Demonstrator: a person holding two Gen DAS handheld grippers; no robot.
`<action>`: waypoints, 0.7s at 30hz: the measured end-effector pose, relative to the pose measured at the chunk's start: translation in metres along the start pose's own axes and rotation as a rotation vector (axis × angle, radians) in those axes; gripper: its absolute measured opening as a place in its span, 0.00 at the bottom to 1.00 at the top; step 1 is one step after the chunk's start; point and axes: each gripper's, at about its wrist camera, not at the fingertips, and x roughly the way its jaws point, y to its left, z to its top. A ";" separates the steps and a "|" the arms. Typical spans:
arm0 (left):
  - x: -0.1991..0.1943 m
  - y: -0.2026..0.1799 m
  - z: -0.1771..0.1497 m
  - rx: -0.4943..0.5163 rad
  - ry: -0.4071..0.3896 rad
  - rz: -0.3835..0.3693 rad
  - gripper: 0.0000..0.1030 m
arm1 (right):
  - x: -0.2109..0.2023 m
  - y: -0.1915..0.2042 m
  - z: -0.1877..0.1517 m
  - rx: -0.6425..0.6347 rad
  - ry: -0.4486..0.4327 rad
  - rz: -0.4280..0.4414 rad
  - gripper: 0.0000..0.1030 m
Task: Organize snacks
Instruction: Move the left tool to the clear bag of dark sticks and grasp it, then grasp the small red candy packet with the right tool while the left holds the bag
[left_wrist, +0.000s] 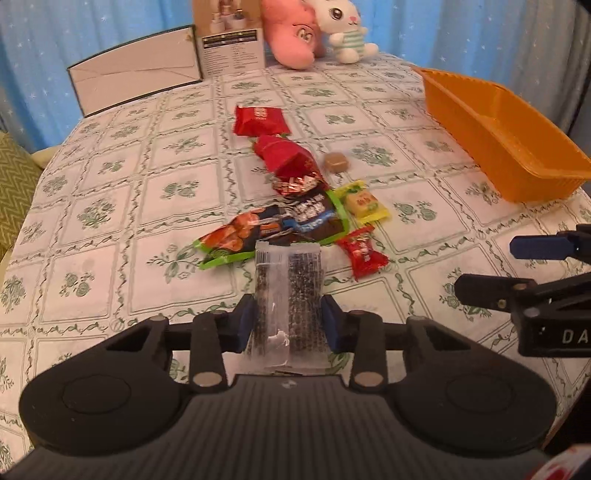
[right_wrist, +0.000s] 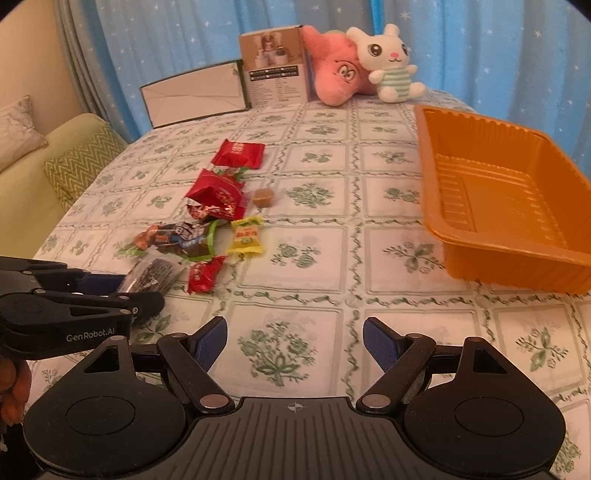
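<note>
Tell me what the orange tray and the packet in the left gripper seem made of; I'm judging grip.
Orange tray: likely thin moulded plastic, judging by its ribbed walls and slight sheen. Packet: clear, glossy plastic film, since its dark contents show through; the left gripper is shut on it.

You see table (right_wrist: 332, 280) under white cloth printed with green floral squares. Orange plastic tray (right_wrist: 498, 192) sits at right edge. Snacks lie scattered left of centre: flat red packet (right_wrist: 239, 153) farthest back, crumpled red packet (right_wrist: 218, 195) nearer, small brown jelly cup (right_wrist: 264, 197) just beside it, yellow candy (right_wrist: 246, 236), red candy (right_wrist: 203, 275), dark green-edged wrappers (right_wrist: 177, 242). Along far edge stand white card (right_wrist: 195, 94), printed box (right_wrist: 275, 68), pink plush (right_wrist: 338, 75), white bunny plush (right_wrist: 391, 64).
</note>
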 end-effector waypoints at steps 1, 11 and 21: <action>-0.002 0.004 0.000 -0.018 -0.005 0.010 0.33 | 0.002 0.003 0.001 -0.008 -0.002 0.007 0.79; -0.016 0.028 0.000 -0.123 -0.061 0.017 0.33 | 0.037 0.042 0.022 -0.093 -0.032 0.084 0.51; -0.018 0.034 0.000 -0.165 -0.075 -0.002 0.33 | 0.062 0.061 0.025 -0.186 -0.026 0.056 0.23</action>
